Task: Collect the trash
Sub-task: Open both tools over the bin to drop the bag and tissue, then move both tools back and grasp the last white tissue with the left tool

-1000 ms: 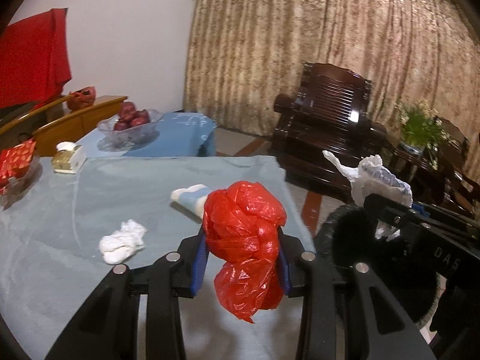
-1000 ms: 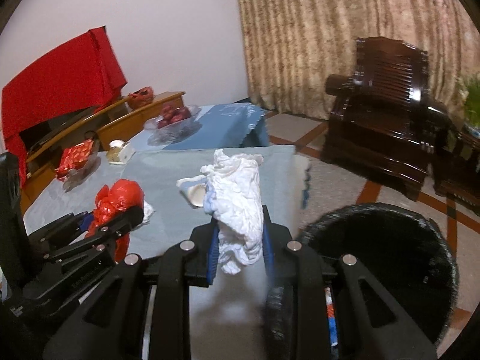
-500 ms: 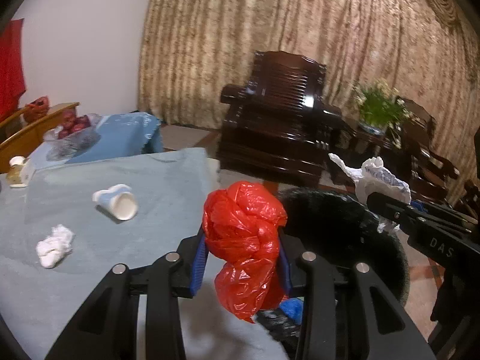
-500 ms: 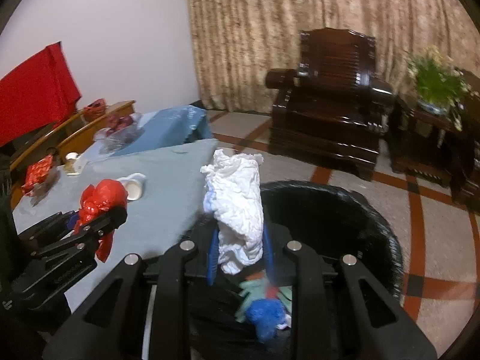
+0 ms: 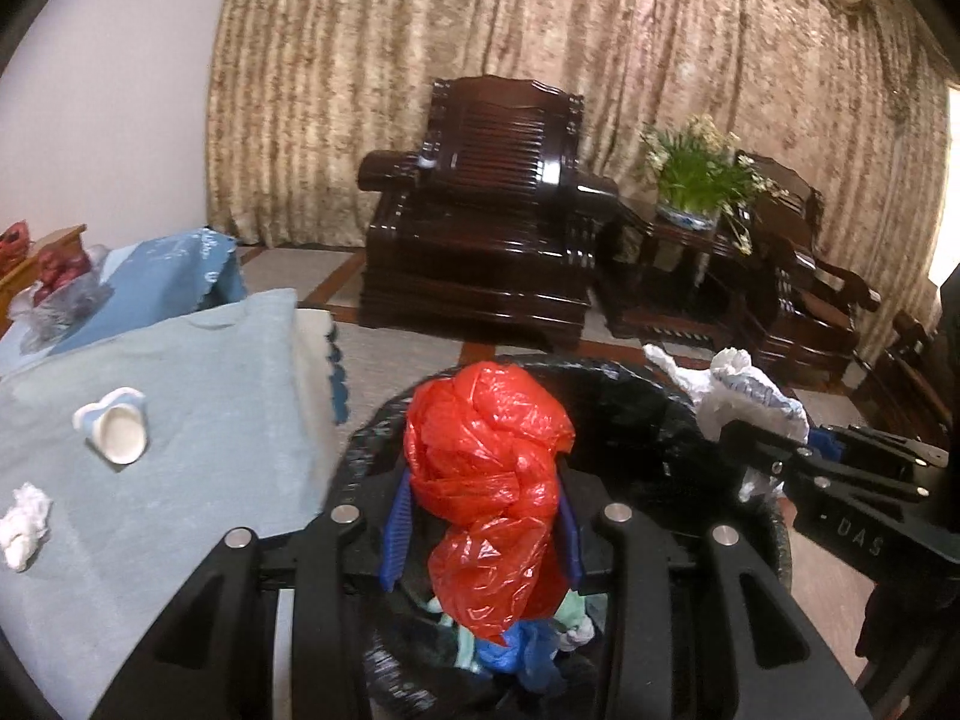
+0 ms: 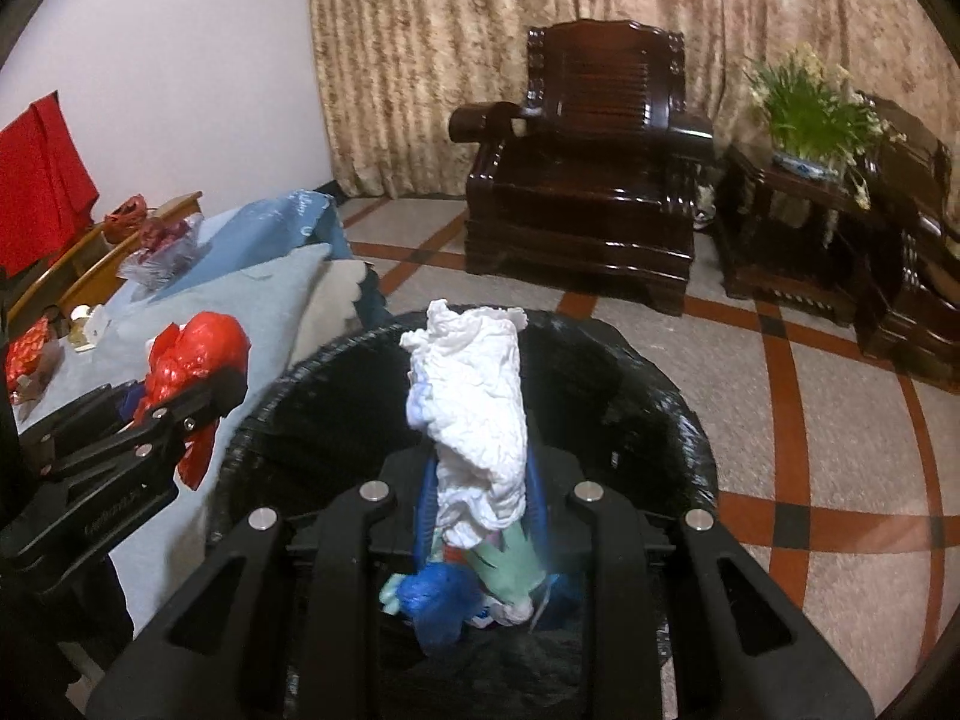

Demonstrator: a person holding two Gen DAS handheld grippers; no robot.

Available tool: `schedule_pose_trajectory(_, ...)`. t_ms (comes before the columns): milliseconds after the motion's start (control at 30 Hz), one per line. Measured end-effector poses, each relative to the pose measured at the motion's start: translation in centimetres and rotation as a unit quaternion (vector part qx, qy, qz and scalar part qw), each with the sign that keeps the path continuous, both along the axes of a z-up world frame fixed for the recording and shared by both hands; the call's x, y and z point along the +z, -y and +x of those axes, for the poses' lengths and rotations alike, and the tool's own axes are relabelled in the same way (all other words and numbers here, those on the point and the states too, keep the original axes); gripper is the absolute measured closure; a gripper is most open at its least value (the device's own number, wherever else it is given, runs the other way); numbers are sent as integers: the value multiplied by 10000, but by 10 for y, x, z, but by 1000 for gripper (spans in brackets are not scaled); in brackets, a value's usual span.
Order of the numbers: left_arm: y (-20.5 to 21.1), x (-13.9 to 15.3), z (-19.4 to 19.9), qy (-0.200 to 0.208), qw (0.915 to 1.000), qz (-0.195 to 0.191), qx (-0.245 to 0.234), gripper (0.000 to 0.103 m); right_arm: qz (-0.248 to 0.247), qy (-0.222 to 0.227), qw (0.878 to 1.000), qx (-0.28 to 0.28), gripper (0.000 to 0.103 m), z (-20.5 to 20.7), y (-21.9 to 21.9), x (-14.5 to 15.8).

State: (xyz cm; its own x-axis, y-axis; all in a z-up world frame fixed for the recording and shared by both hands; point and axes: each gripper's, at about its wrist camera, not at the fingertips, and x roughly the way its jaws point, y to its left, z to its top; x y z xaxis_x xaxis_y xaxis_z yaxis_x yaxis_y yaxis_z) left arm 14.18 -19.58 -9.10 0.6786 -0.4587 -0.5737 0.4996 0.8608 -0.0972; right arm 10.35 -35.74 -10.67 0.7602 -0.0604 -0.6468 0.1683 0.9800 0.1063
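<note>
Over the black bin (image 6: 660, 396) beside the surface's edge, the left gripper (image 5: 483, 516) pinches a red bag (image 5: 489, 480) and the right gripper (image 6: 480, 498) a white wad (image 6: 474, 414); part both jaws fully so each falls inside the rim.

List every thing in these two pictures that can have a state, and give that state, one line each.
left gripper: shut on the red plastic bag, over the bin.
right gripper: shut on the white crumpled paper, over the bin.
black bin: open, lined, partly filled with trash.
paper cup: lying on its side on the table.
white tissue wad: crumpled, on the table.
</note>
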Motion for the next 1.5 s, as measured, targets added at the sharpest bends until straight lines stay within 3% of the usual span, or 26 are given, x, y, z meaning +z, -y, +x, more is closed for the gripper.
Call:
schedule_pose_trajectory(367, 38, -23, 15, -191, 9994, 124, -260, 64, 71, -263, 9995, -173, 78, 4, 23, -25)
schedule_pose_trajectory(467, 40, -26, 17, -262, 9991, 113, -301, 57, 51, -281, 9993, -225, 72, 5, 27, -28)
schedule_pose_trajectory(567, 38, -26, 19, -329, 9989, 50, -319, 49, -3, -270, 9992, -301, 55, 4, 29, -30)
schedule_pose_trajectory(633, 34, -24, 19, -317, 9990, -6, -302, 43, -15, -247, 9992, -324, 51, 3, 30, -29)
schedule_pose_trajectory(833, 18, -9, 18, -168, 9995, -136, -209, 29, -104, -43, 9991, -406, 12, -3, 28, -19)
schedule_pose_trajectory(1000, -4, 4, 16, -67, 9997, -240, -54, 17, -52, 88, 9994, -316, 8, -5, 19, -7)
schedule_pose_trajectory(1500, -137, 27, -6, 336, 9932, -310, 1070, 13, -33, 443, 9973, 587, 7, 16, -68, 26)
